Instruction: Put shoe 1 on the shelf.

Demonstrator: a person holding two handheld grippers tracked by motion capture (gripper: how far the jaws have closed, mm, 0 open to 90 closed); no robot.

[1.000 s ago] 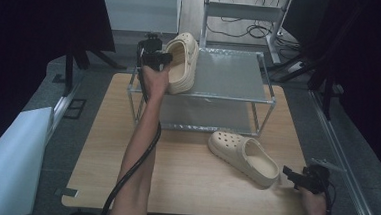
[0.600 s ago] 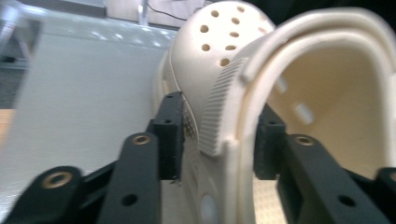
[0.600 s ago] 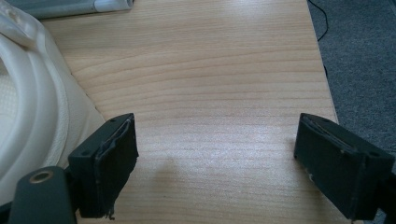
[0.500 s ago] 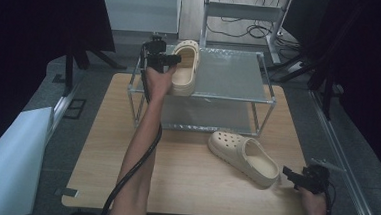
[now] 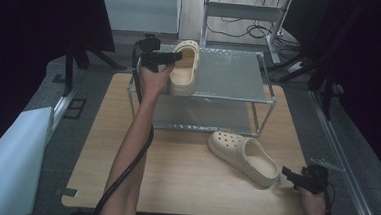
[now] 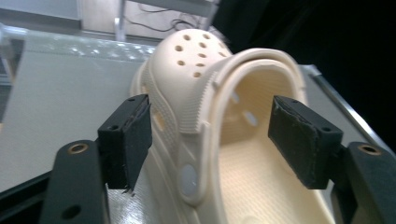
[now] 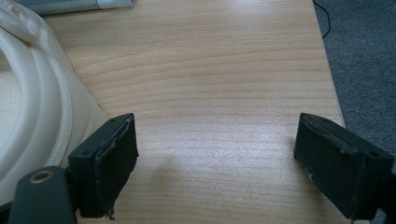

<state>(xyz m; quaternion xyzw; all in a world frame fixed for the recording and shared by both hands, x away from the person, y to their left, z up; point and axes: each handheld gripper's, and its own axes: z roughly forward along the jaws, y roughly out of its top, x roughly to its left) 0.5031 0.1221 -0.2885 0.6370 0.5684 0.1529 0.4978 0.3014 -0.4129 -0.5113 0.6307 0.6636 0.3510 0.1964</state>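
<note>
1. Now, from the high view: my left gripper (image 5: 174, 58) sits at the heel of the clog on the rack (image 5: 184, 67), which lies on the top shelf of the metal rack (image 5: 230, 72) with its heel close to the front edge. If I pull back crookedly I could drag it off that edge. The second clog (image 5: 245, 158) lies on the wooden table (image 5: 175, 161) below, and my right gripper (image 5: 290, 174) waits just beside its heel.

2. In the left gripper view my jaws have just been opening. The side wall of the shelved clog (image 6: 219, 121) is between them, but neither pad presses on it, so it is released. One pad stands inside the heel opening, and backing out at a slant could snag the strap and tip the shoe.

3. In the right gripper view my jaws stand wide apart over bare tabletop (image 7: 224, 93), gripping nothing. The table clog's (image 7: 32, 102) rim is close to one pad, so a careless reach might shove it away rather than catch it.
</note>
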